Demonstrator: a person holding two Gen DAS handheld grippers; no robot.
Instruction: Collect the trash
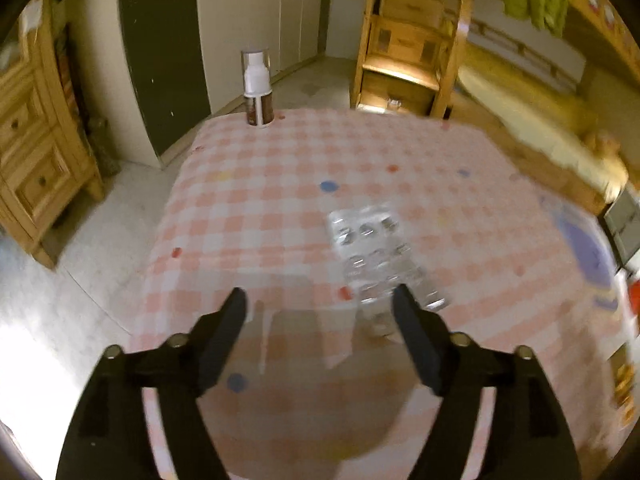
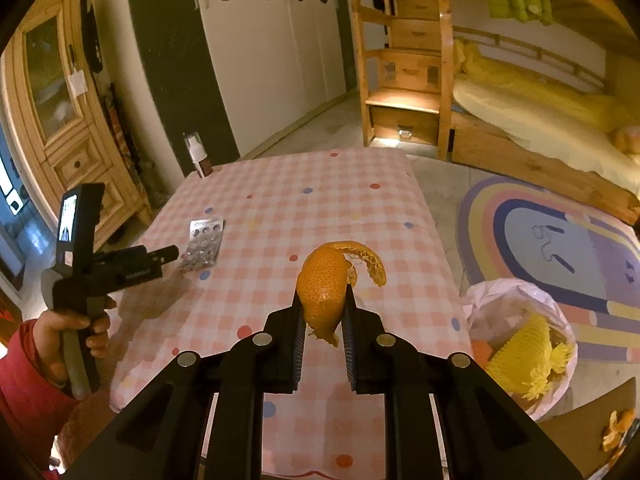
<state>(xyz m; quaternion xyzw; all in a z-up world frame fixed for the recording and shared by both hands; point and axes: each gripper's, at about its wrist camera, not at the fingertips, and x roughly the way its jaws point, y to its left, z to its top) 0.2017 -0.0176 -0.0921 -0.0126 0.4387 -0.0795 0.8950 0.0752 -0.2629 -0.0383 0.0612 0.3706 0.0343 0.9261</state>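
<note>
An orange peel (image 2: 325, 280) is clamped between the pads of my right gripper (image 2: 322, 300), held above the pink checked tablecloth (image 2: 304, 208). A silvery blister pack (image 1: 376, 256) lies on the cloth just ahead of my left gripper (image 1: 320, 300), whose jaws stand wide apart with nothing between them; its right fingertip (image 1: 404, 300) overlaps the pack's near end. In the right wrist view the same blister pack (image 2: 204, 244) lies in front of the left gripper (image 2: 170, 254), held by a hand in a red sleeve. A white trash bag (image 2: 520, 344) sits on the floor to the right.
A spray bottle (image 1: 258, 88) stands at the table's far left corner. A wooden cabinet (image 2: 68, 120) is on the left, a wooden stair unit (image 2: 404, 68) and bed (image 2: 540, 128) behind. A rainbow rug (image 2: 560, 240) lies right of the table. Peel scraps (image 2: 616, 428) rest on cardboard.
</note>
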